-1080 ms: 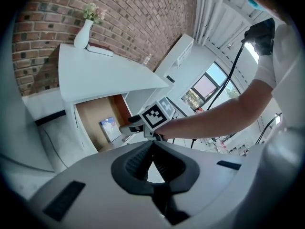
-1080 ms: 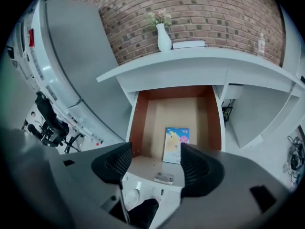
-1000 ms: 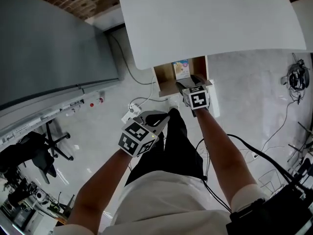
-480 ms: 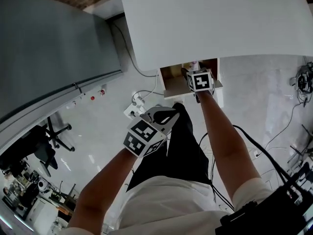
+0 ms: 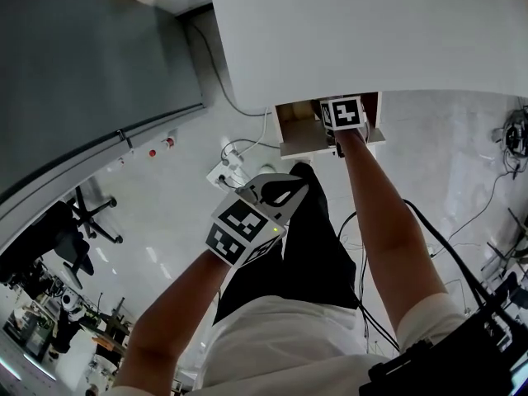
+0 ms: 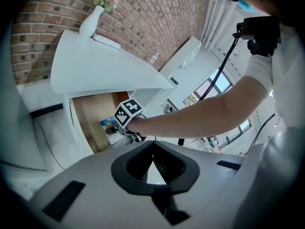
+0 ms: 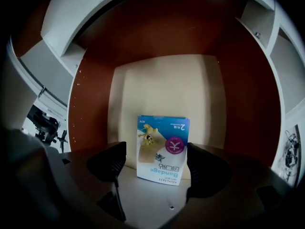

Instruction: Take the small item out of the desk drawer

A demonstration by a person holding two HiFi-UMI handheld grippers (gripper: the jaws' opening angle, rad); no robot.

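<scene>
Bandage box (image 7: 162, 149), one only, lies on the floor of the one open drawer (image 5: 307, 148), about midway between its side walls. One white desk (image 5: 371, 31) overhangs the drawer's back part. You hold two grippers. Your right arm (image 5: 388, 221) is stretched out, with the right gripper (image 7: 157, 163) pointing steeply down into the drawer. Its jaws have just been opening and now stand wide on either side of the box without pressing it. A second ago the box showed in the head view; now the marker cube (image 5: 342, 112) covers it. Your left gripper (image 5: 279, 195) hangs short of the drawer's front edge, slightly lower than before, jaws clenched on nothing.
</scene>
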